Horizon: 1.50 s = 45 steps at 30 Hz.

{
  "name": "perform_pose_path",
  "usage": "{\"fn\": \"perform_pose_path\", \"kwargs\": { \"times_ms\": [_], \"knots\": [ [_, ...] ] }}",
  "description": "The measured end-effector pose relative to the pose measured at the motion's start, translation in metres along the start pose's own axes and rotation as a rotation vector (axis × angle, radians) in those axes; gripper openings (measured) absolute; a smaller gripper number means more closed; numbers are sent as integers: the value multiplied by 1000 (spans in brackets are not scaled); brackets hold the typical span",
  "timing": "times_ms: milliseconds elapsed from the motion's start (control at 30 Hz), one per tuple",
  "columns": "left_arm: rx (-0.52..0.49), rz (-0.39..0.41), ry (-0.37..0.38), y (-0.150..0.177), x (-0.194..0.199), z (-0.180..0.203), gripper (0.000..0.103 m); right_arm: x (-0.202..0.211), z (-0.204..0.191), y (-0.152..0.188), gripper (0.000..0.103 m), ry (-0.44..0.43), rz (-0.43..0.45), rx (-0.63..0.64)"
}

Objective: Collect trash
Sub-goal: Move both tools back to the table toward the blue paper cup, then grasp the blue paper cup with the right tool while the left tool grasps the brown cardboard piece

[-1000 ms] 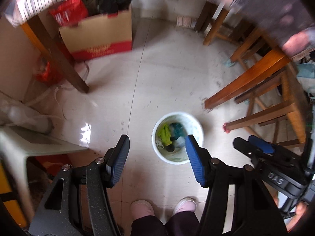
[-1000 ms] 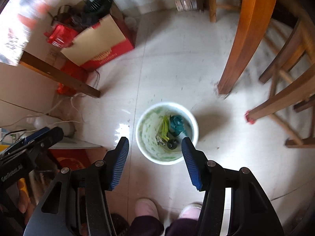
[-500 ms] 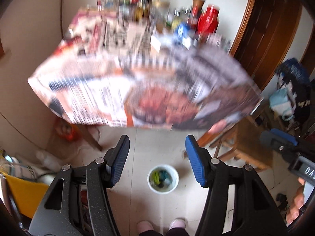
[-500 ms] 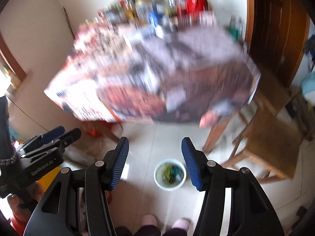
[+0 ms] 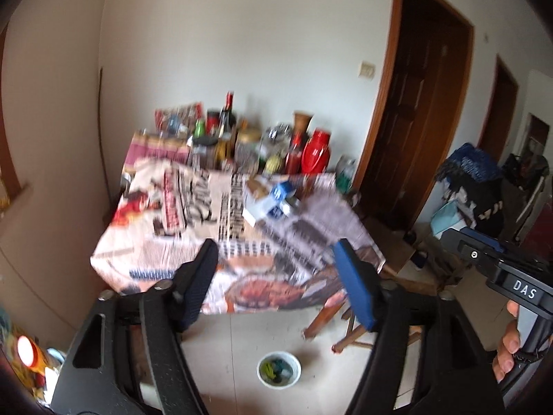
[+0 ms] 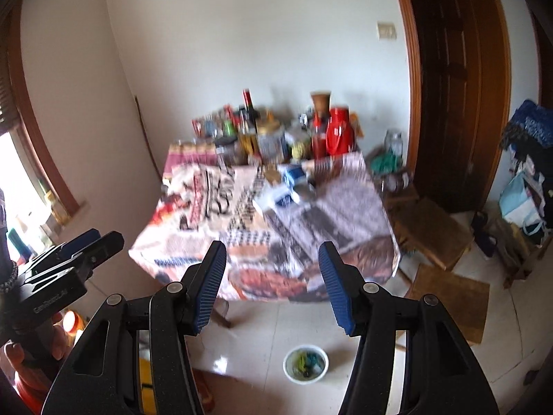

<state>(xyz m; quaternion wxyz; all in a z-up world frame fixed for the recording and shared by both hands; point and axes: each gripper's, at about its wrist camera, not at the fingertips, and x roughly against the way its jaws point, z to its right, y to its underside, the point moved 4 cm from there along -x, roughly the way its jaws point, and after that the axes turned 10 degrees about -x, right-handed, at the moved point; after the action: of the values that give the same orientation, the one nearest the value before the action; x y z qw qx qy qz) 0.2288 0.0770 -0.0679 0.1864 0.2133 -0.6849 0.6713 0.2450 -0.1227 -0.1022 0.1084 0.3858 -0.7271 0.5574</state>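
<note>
Trash sits in the white bin [image 5: 278,369] on the floor, well below both grippers, which a second ago hovered just over it and now face the newspaper-covered worktop [image 5: 238,228] from higher up. Jaws of the left gripper [image 5: 276,287] are opening wider than before with nothing between them, and those of the right gripper [image 6: 273,283] stand spread and empty as they were. Readable writing is only "DAS" on the right gripper's body in the left view; the worktop's print and carton [image 5: 273,200] are blurred.

White trash bin [image 5: 278,374] on floor, coloured scraps inside
</note>
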Motion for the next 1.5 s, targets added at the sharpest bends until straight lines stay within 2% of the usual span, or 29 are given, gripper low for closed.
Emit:
{"fn": "perform_pose_path", "kwargs": {
  "times_ms": [67, 100, 167, 300, 367, 467, 667, 933, 1100, 1233, 1500],
  "knots": [
    [-7, 31, 2, -10, 14, -2, 86, 15, -7, -8, 56, -5, 44, 6],
    [-8, 57, 2, -16, 21, -4, 92, 20, -9, -11, 64, -1, 65, 10],
    [-5, 87, 9, -24, 28, -7, 93, 30, -14, -16, 74, 14, 108, 12],
    [0, 101, 27, -36, 30, -10, 93, 34, -16, -27, 76, 19, 135, 0],
    [3, 108, 30, -41, 26, -11, 93, 32, -15, -33, 81, 24, 143, -3],
    [-2, 127, 24, -51, 18, -9, 101, 34, -14, -42, 86, 34, 175, 5],
    [-45, 162, -28, -77, -11, 6, 102, 8, -6, -67, 87, 33, 197, 51],
    [-29, 144, -23, -127, -82, 28, 103, -41, 19, -124, 87, -27, 182, 87],
    [12, 133, -73, -152, -128, 36, 103, -76, 41, -162, 87, -55, 147, 129],
    [23, 111, -127, -162, -159, 34, 103, -108, 59, -179, 87, -70, 112, 126],
    [30, 67, -146, -169, -218, 5, 103, -187, 78, -188, 87, -67, -34, 79]
  ]
}}
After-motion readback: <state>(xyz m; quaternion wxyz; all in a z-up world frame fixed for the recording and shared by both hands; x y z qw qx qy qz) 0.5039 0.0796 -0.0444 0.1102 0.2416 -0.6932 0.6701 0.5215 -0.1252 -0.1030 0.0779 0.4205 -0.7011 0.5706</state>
